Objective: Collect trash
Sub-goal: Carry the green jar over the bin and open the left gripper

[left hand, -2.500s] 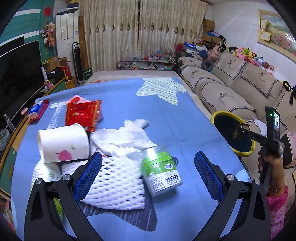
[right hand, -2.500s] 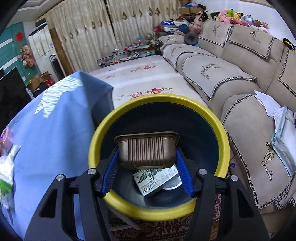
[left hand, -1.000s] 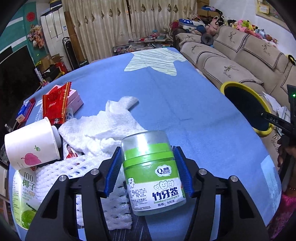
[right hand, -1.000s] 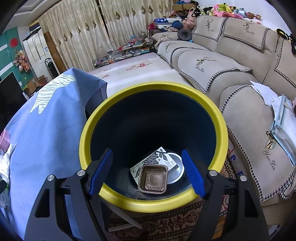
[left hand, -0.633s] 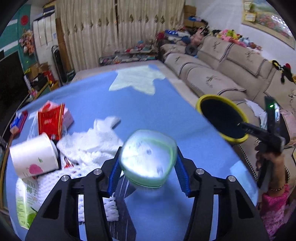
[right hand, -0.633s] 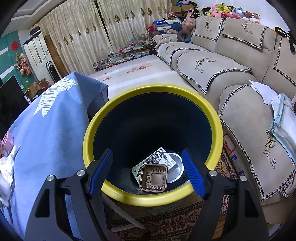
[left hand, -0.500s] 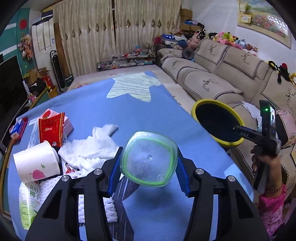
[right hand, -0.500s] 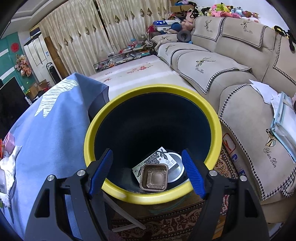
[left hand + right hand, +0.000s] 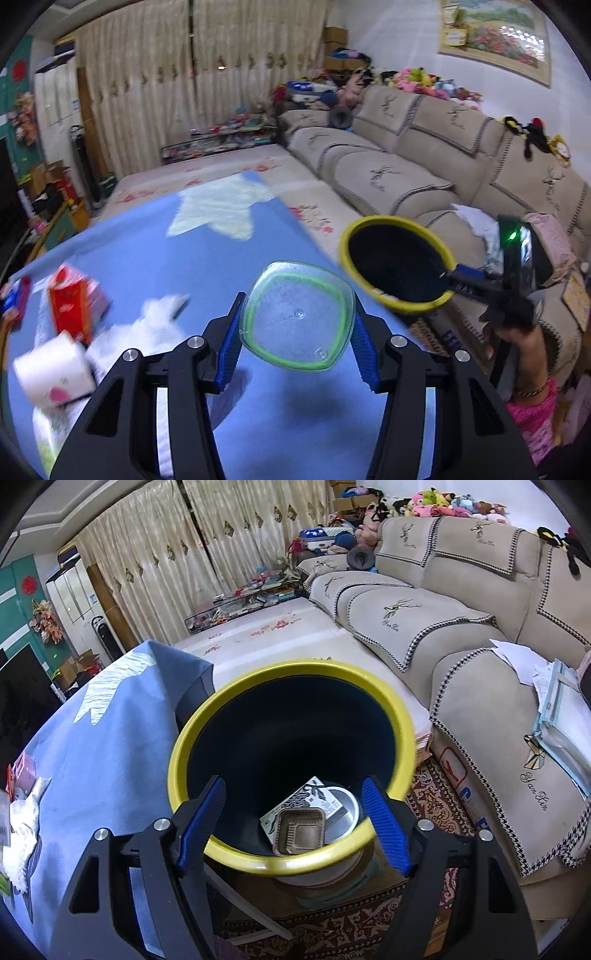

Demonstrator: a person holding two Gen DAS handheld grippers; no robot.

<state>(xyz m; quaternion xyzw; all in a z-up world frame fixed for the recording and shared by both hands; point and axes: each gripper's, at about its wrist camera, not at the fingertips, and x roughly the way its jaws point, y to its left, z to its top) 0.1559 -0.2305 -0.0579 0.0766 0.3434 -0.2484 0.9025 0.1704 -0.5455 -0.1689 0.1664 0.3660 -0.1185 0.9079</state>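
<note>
My left gripper [image 9: 297, 341] is shut on a clear plastic jar with a green band [image 9: 297, 315], held end-on above the blue tablecloth [image 9: 207, 258]. The yellow-rimmed dark bin [image 9: 397, 262] stands to its right, beside the table. In the right wrist view my right gripper [image 9: 291, 821] is open and empty, hovering over the bin [image 9: 207, 738]. Inside lie a brown foil tray [image 9: 299, 830], a printed carton [image 9: 295, 797] and a white round lid [image 9: 347, 812].
On the table's left lie a white paper cup [image 9: 51, 371], a red packet [image 9: 70, 306], crumpled tissue [image 9: 147, 325] and white foam netting [image 9: 16, 856]. A beige sofa [image 9: 480, 664] runs along the right. A patterned rug [image 9: 369, 923] lies under the bin.
My left gripper closed on the jar, lifted it off the table and swung it right toward the bin. My right gripper let the brown tray fall into the bin and stays open above it.
</note>
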